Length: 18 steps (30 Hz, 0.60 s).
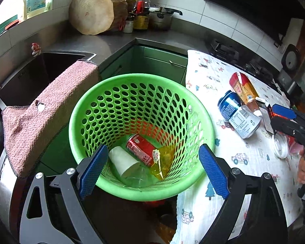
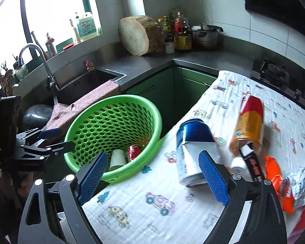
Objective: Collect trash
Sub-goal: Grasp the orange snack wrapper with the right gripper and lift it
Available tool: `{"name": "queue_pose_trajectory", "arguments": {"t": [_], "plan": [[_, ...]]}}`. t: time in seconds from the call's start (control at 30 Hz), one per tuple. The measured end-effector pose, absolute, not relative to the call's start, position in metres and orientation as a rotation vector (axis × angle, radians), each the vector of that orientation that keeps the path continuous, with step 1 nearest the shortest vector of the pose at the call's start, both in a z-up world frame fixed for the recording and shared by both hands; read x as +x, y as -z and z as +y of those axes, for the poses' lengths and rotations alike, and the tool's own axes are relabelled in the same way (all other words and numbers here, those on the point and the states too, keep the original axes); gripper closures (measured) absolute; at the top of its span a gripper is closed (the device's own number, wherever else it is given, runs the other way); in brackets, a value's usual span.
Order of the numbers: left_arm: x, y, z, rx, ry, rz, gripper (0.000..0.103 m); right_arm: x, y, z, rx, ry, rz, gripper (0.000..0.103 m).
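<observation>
blue ribbed pads of the left tool [image 1: 153, 170] stand spread wide just above the near rim of the green perforated basket [image 1: 132, 81], with nothing between them. down in the basket lie a white paper cup [image 1: 124, 161] on its side, a red can [image 1: 141, 149] touching it, a yellow plastic wrapper [image 1: 164, 161] and a clear plastic cup [image 1: 138, 178]. a pink cloth [image 1: 42, 118] hangs over the sink edge [image 1: 89, 56] beside the basket.

right of the basket, the tabletop wears a white cloth printed with cars [image 2: 162, 199]. the right tool [image 2: 152, 175] is also spread and empty, its left pad over the basket's edge, its right pad in front of a blue and white can [image 2: 191, 140] lying on its side. just beside that can lies an orange bottle with a red label [image 2: 248, 128], its white cap toward the camera, and a small black carton [image 2: 252, 166] against it. an orange packet [image 2: 276, 172] and crumpled wrappers [image 2: 301, 185] sit at the far right.
</observation>
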State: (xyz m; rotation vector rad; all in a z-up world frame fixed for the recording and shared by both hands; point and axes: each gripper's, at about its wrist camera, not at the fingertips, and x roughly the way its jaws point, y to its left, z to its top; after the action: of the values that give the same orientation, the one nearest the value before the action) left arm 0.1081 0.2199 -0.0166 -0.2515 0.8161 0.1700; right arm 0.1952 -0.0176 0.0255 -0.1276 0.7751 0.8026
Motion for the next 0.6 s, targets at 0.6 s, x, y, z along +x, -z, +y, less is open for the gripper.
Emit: {"name": "queue_pose_trajectory", "arguments": {"t": [0.6], "plan": [[0.126, 0.018, 0.198, -0.229, -0.131, 0.832, 0.013, 0.308, -0.007, -0.144, 0.222, -0.530, 1.083, 0.018]]}}
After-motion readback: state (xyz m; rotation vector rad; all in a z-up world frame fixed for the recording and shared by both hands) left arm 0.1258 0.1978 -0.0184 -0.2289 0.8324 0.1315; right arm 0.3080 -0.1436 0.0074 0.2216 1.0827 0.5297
